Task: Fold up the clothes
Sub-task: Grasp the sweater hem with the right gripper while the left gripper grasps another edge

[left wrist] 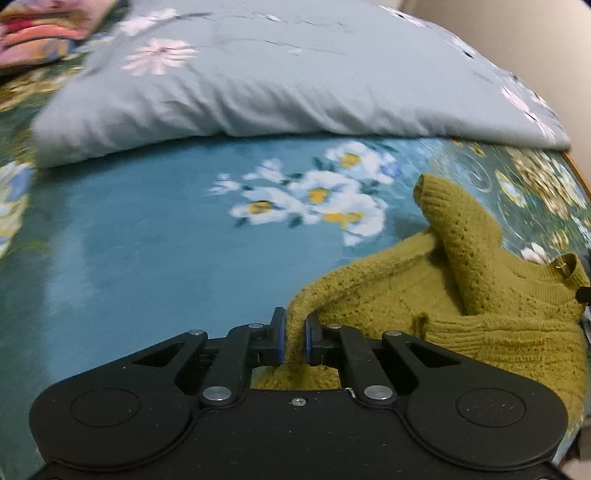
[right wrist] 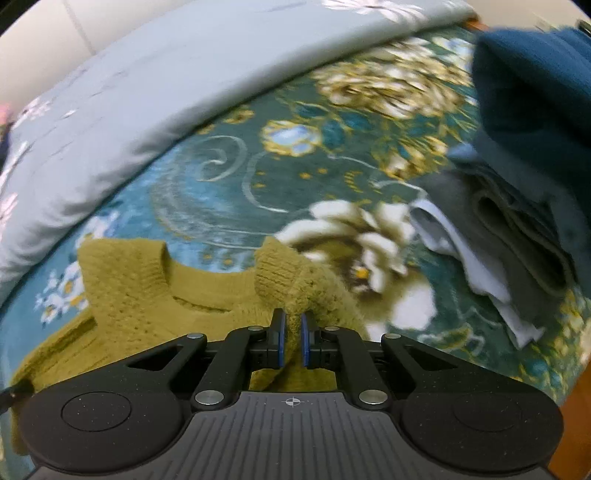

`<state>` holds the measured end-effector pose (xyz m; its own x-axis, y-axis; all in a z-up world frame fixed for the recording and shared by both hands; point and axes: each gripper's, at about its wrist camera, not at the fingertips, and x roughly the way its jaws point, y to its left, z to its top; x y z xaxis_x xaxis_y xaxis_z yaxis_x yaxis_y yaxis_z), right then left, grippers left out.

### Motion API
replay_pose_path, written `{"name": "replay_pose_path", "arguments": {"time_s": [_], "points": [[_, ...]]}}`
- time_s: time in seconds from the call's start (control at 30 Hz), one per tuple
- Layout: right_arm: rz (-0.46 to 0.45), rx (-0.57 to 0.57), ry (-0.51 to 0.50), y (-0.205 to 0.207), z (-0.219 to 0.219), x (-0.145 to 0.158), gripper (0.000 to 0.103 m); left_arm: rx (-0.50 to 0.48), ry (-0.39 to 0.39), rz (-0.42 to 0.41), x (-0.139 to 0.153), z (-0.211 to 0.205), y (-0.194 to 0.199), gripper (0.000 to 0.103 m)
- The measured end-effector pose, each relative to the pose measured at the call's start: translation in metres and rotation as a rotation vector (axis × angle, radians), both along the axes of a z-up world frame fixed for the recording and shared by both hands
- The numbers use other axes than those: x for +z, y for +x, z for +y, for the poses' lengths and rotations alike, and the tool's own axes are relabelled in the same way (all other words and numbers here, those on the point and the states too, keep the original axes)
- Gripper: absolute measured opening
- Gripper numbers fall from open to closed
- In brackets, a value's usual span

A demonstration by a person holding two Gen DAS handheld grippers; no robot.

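Observation:
An olive-green knit sweater (left wrist: pixel 461 295) lies on the teal floral bedspread (left wrist: pixel 147 240), with one sleeve folded across its body. My left gripper (left wrist: pixel 294 326) is shut on a fold of the sweater's edge. In the right wrist view the sweater (right wrist: pixel 147 295) shows its neckline and a ribbed cuff (right wrist: pixel 277 273). My right gripper (right wrist: pixel 291 328) is shut on a bunch of the sweater's knit just below that cuff.
A grey floral duvet (left wrist: pixel 258 81) lies folded along the far side of the bed, also in the right wrist view (right wrist: pixel 129 110). A stack of folded clothes (right wrist: pixel 517 203), blue, grey and white, sits at the right. Pink patterned fabric (left wrist: pixel 40 29) lies at far left.

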<state>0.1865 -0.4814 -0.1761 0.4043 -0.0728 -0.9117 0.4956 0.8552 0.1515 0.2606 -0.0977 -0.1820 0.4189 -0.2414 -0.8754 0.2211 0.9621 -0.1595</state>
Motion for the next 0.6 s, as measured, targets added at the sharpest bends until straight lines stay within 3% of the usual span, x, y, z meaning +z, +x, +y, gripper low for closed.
{"name": "replay_pose_path", "arguments": {"time_s": [0.13,0.4,0.6], "points": [[-0.041,0.076,0.025,0.020,0.020,0.001,0.007,0.131,0.040,-0.019,0.015,0.031,-0.019,0.008],[-0.145,0.272,0.091,0.089,0.079,0.008,0.007,0.484,0.157,-0.044,0.057,0.126,-0.074,0.008],[-0.118,0.325,0.093,0.107,0.100,-0.001,0.007,0.570,0.186,0.030,0.049,0.151,-0.105,0.009]]}}
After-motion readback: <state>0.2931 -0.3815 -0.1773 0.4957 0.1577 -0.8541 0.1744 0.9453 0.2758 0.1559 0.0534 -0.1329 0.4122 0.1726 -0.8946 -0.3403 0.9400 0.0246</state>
